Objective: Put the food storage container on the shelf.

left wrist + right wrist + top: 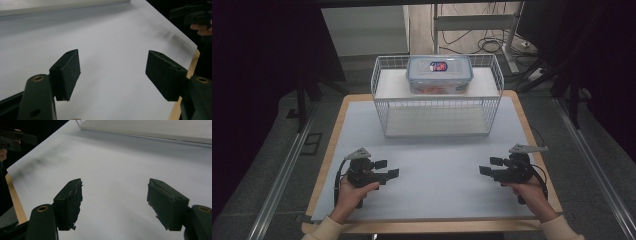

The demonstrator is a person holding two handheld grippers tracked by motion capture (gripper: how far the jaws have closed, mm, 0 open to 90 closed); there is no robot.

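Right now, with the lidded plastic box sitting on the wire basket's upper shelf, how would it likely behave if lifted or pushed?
The lidded plastic box looks rigid, so it should hold its shape. Its smooth walls may be slippery. It is wide and low with a flat base, so it would probably slide along the shelf of the wire basket rather than tip. Something reddish inside adds some weight.

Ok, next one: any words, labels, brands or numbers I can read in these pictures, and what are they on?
No text can be read here.
Sticker on the box lid in the wire basket: red and blue, too small and blurred to read.
Left gripper, right gripper and the white mat: no print seen.
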